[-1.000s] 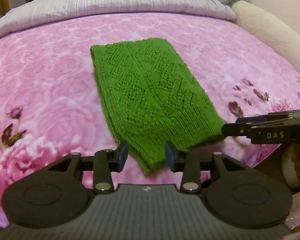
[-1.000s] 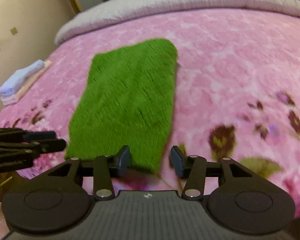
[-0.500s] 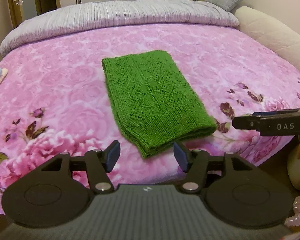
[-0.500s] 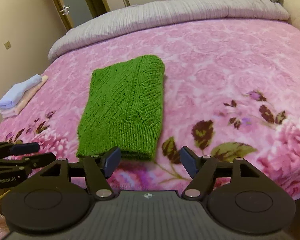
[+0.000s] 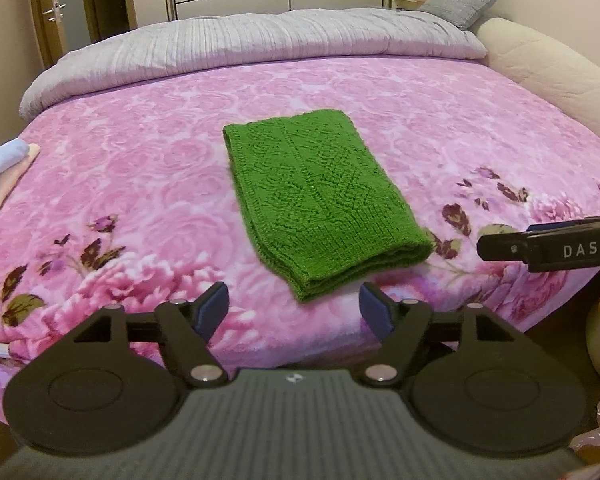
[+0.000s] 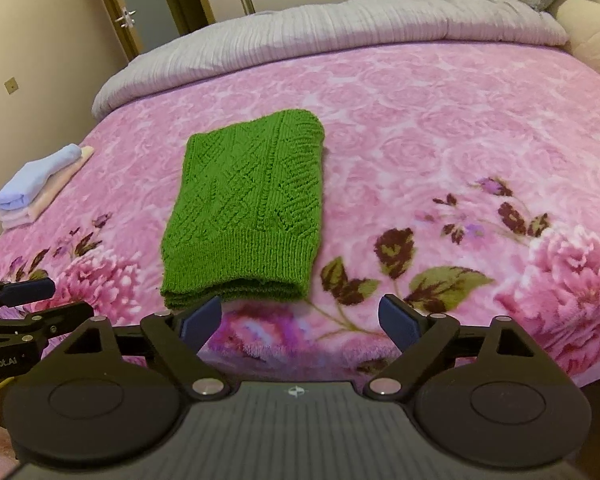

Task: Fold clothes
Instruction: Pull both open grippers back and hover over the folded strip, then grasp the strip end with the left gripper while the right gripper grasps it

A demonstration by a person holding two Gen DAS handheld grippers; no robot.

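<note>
Green knit sweater lies folded, layered rectangle on pink floral blanket. Left gripper, right gripper: fingers wide, empty, just short of it. Fold looks complete; a further fold or stacking both fit.

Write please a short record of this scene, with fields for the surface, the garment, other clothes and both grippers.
surface: bed with pink floral blanket
garment: green knit, folded into a flat rectangle, lying near the bed's front edge
other clothes: small folded pile at the bed's left edge
left hand-held gripper: open, empty, short of the knit
right hand-held gripper: open, empty, short of the knit
</note>
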